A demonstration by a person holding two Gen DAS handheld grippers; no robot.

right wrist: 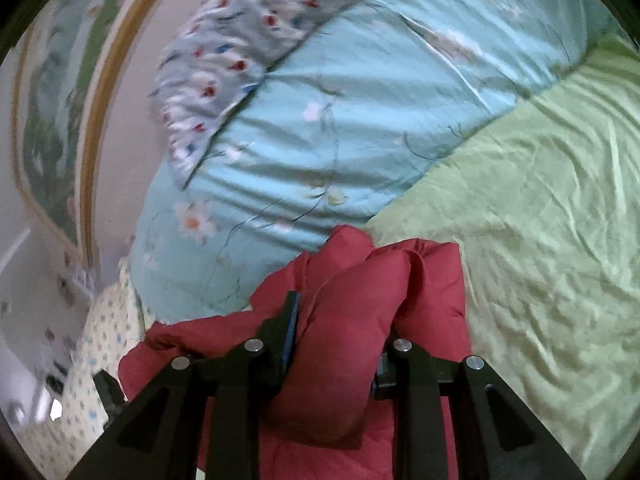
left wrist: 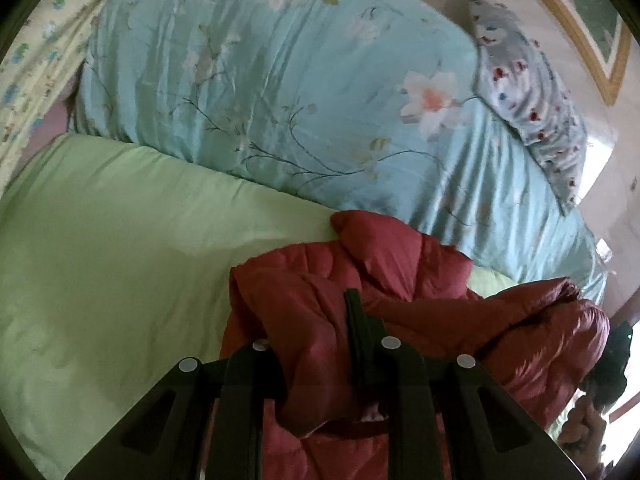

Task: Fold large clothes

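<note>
A red padded jacket (left wrist: 360, 276) lies bunched on the green bed sheet (left wrist: 120, 248), next to the light blue floral duvet (left wrist: 280, 92). My left gripper (left wrist: 320, 332) is shut on a fold of the jacket; its left finger is hidden under the cloth. In the right wrist view my right gripper (right wrist: 340, 320) is shut on a thick roll of the same red jacket (right wrist: 360, 280), which bulges up between the fingers over the green sheet (right wrist: 540, 240). The right gripper also shows in the left wrist view at the right edge (left wrist: 612, 364).
A folded blue floral duvet (right wrist: 360, 100) lies across the bed's far side, with a grey pillow with red and blue dots (left wrist: 528, 100) on it. A framed picture (right wrist: 60, 100) hangs on the wall. A yellow patterned sheet (left wrist: 36, 64) lies at the far left.
</note>
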